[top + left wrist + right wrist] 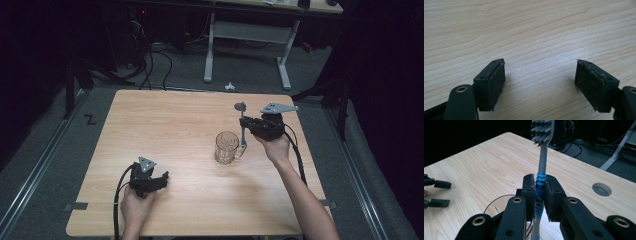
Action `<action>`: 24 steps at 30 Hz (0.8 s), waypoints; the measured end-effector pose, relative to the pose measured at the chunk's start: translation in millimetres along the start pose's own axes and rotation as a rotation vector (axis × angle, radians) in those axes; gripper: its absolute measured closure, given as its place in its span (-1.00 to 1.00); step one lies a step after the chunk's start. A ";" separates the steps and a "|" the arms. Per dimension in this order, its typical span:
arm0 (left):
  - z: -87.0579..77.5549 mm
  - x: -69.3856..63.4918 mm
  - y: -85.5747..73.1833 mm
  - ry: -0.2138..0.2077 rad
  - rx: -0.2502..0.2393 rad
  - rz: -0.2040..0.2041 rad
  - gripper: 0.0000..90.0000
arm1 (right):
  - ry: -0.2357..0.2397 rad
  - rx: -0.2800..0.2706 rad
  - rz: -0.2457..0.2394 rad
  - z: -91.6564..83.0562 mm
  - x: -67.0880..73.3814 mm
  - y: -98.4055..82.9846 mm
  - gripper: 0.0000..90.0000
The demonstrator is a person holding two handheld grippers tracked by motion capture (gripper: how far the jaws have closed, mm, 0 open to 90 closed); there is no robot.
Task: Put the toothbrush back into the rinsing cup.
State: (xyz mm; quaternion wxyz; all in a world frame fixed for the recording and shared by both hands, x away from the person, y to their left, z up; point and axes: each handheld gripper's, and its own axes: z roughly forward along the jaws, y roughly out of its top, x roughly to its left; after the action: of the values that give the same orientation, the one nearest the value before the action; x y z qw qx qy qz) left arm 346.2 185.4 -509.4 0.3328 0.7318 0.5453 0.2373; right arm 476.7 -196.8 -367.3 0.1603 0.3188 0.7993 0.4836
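Toothbrush first: we see it clamped in the right gripper, the pads pinching the blue ribbed grip just below the grey neck, so the stem stays stiff and cannot swivel; the bristle head stands at twelve o'clock above the jaws, while the handle's tail runs down toward six o'clock, where the mug rim curves behind the jaws. In the high view the toothbrush stands nearly upright at about three o'clock of the mug, its lower end just beside or against the handle side of the glass; whether the tip is already inside the rim we cannot tell from there, the glass being clear and small. We judge the upright hold suits standing the brush in the mug, tail first, or lifting it out.

Left gripper rests low near the table edge at about eight o'clock of the mug, well apart from it; its jaws gape with bare wood between them, holding nothing; we take it as parked out of the way.
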 end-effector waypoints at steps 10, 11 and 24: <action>0.0 0.0 0.0 0.000 0.000 0.000 -0.45 | -0.009 0.005 -0.024 -4.2 3.2 -2.3 0.78; 0.0 0.0 0.0 0.000 0.000 0.000 -0.45 | -0.010 0.007 -0.026 -4.7 3.8 -2.3 0.78; 0.0 0.0 0.0 0.000 0.000 0.000 -0.45 | -0.022 0.013 -0.048 -8.9 7.2 -5.3 0.78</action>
State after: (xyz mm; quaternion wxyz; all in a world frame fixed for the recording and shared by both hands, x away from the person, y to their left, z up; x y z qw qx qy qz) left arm 346.2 185.4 -509.3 0.3327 0.7319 0.5452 0.2374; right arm 464.4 -199.8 -367.3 0.1784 0.3060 0.8079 0.4711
